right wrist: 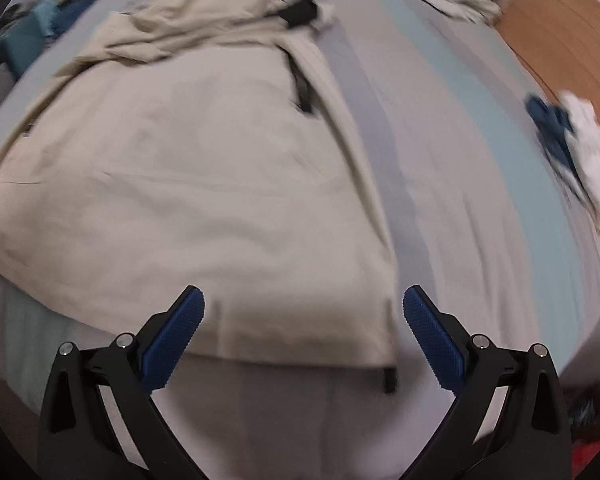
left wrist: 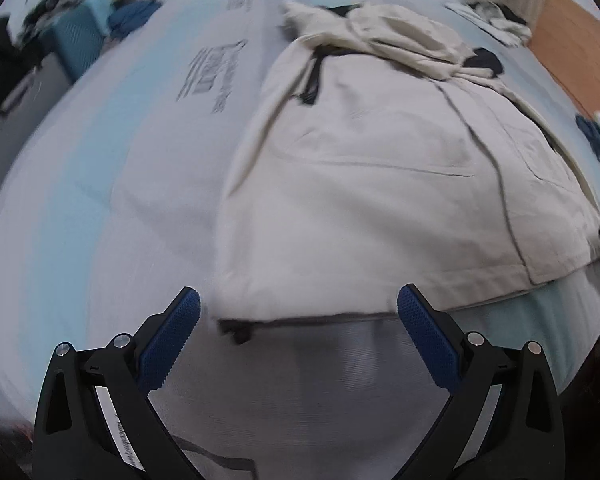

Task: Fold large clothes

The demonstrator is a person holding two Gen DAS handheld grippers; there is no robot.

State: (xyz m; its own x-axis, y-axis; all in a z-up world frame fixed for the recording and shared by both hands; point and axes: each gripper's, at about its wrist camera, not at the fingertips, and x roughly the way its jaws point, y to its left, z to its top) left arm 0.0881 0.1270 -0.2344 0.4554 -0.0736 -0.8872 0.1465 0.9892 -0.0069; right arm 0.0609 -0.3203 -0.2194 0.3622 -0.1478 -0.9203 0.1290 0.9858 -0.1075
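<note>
On the bed [left wrist: 100, 200] the jacket [left wrist: 380, 180] lies flat, hem nearest me. My left claw [left wrist: 299, 312] gapes wide over its left hem corner, my right claw [right wrist: 303, 312] wide over the right; I should pinch both corners evenly, I judge.
</note>
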